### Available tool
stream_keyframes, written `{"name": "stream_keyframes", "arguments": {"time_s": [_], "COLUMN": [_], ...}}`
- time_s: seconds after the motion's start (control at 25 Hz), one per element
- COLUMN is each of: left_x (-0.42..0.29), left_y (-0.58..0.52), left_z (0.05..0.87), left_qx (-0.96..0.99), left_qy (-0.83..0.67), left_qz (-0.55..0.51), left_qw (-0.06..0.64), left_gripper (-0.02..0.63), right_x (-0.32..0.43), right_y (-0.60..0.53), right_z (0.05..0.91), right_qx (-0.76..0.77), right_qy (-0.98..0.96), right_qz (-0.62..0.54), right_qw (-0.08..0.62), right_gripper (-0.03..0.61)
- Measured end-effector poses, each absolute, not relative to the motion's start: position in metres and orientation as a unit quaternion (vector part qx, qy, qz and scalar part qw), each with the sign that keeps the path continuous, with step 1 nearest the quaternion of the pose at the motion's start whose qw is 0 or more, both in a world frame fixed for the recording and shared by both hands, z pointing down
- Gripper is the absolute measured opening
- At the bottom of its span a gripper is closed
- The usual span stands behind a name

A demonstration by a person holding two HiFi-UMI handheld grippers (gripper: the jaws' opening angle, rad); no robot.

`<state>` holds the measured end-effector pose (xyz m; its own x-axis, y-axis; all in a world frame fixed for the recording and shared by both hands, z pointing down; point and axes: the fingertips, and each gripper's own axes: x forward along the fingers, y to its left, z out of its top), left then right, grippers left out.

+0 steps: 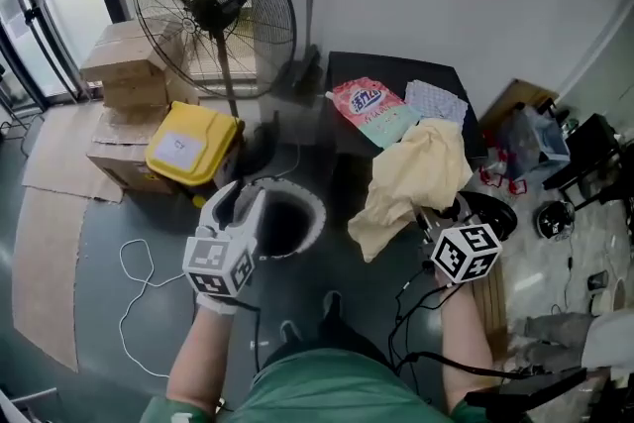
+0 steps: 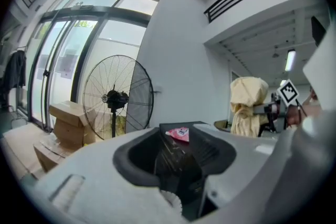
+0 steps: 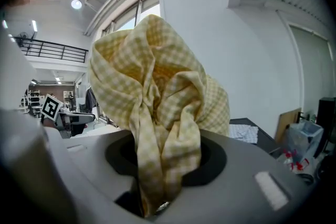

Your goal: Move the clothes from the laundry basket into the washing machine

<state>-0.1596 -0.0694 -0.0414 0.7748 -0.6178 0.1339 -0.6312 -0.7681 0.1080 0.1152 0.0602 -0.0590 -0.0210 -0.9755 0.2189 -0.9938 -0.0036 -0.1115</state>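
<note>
Biggest worry for me is the yellow checked cloth (image 1: 416, 168) coming loose or snagging. The right hand-held gripper (image 1: 428, 218) is clamped on just a bunched fold of it, while most of the fabric balloons up above the jaws and a long tail droops down on the left; if that tail drags over a rim or catches the cables under the right hand, I reckon it could tug free and land on the floor. It also blocks most of the right gripper view, so aiming would lean on the head view.

The left hand-held gripper (image 1: 243, 198) is empty with its jaws apart; it sits at the left edge of the white-rimmed round tub (image 1: 315, 218), which I'd guess is the washing machine's mouth, though I can't be sure. Parked there, it could get in the way of a drop.

Where things sit: the cloth is pinched between the right jaws and rises above and ahead of them; it hangs to the right of the tub, not touching it as far as I can tell, and in front of the black surface (image 1: 396, 69) carrying a pink detergent bag (image 1: 369, 106). It's well apart from the left hand-held gripper.
</note>
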Motion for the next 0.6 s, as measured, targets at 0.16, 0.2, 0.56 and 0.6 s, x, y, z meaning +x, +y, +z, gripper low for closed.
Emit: {"name": "stream_keyframes", "arguments": {"time_s": [0.16, 0.2, 0.56, 0.6], "left_x": [-0.13, -0.121, -0.03, -0.02], "left_y": [-0.056, -0.052, -0.01, -0.007], "left_z": [-0.033, -0.032, -0.022, -0.02], "left_qx": [0.95, 0.952, 0.962, 0.961], "left_qy": [-0.297, -0.29, -0.251, -0.254], "left_qz": [0.051, 0.053, 0.079, 0.082], "left_qw": [0.081, 0.081, 0.07, 0.07], "left_gripper": [0.173, 0.173, 0.173, 0.172], "right_x": [0.138, 0.145, 0.228, 0.237], "right_y": [0.096, 0.104, 0.162, 0.164], "right_z": [-0.052, -0.051, -0.024, -0.018], "right_qx": [0.729, 0.735, 0.764, 0.762], "right_qy": [-0.672, -0.666, -0.629, -0.63], "right_qz": [0.124, 0.125, 0.144, 0.148], "right_qw": [0.04, 0.039, 0.018, 0.017], "right_gripper": [0.156, 0.156, 0.156, 0.156]}}
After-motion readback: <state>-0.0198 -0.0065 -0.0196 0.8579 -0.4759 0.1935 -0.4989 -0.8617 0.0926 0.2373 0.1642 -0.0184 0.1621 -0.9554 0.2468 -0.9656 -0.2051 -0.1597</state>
